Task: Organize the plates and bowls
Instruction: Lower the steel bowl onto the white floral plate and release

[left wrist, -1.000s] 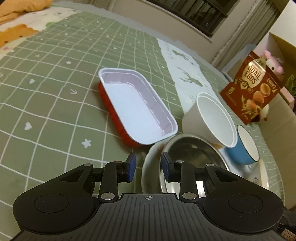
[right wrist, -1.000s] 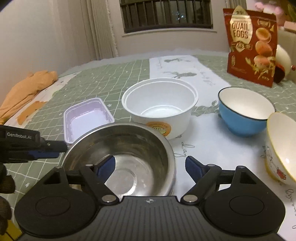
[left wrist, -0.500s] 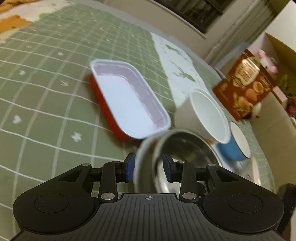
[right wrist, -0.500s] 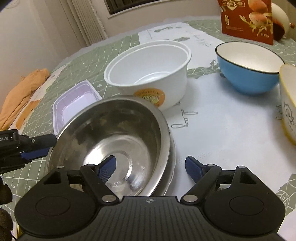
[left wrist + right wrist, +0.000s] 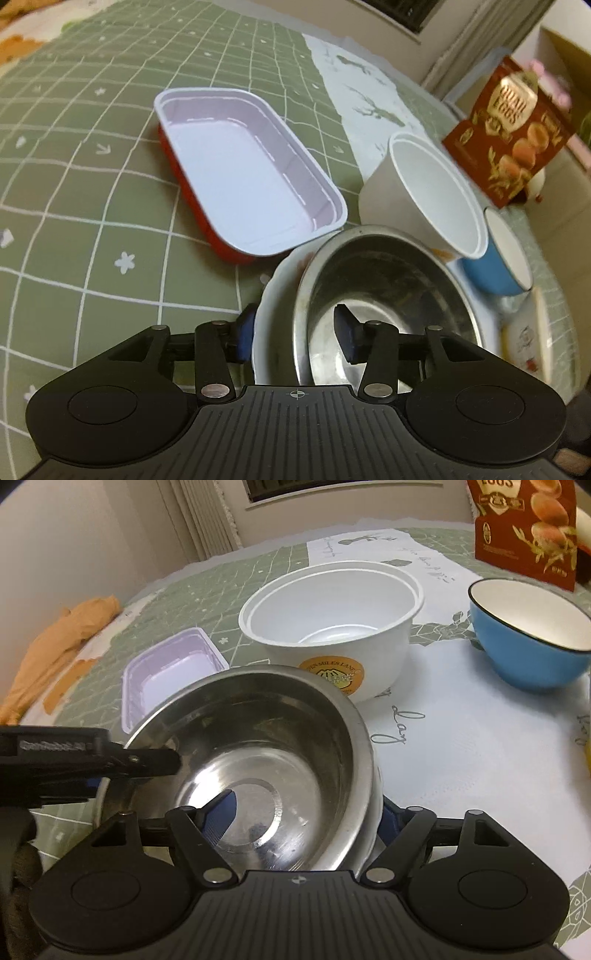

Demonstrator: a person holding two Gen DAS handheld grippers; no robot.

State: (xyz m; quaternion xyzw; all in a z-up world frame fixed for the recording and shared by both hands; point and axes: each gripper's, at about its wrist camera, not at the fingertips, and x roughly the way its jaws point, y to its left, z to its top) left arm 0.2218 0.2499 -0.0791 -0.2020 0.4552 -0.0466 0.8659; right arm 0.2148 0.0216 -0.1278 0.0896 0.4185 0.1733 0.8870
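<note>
A steel bowl (image 5: 384, 291) sits tilted in a white plate (image 5: 271, 314). My left gripper (image 5: 295, 332) straddles both rims, one finger outside the plate, one inside the bowl, and looks closed on them. My right gripper (image 5: 306, 816) straddles the steel bowl (image 5: 258, 746) at its near rim, one finger inside and one outside; its grip is unclear. The left gripper also shows in the right wrist view (image 5: 88, 760). A white plastic bowl (image 5: 332, 627), a blue bowl (image 5: 528, 635) and a red-sided rectangular tray (image 5: 243, 181) stand on the table.
A quail-egg bag (image 5: 506, 129) stands at the back right. A cream patterned bowl (image 5: 532, 332) sits right of the steel bowl. The table has a green checked cloth (image 5: 92, 184) and a white runner (image 5: 480, 746). An orange cloth (image 5: 62, 638) lies far left.
The steel bowl and plate have tipped up off the table at the left side. My right gripper has moved forward and now straddles the bowl's near rim.
</note>
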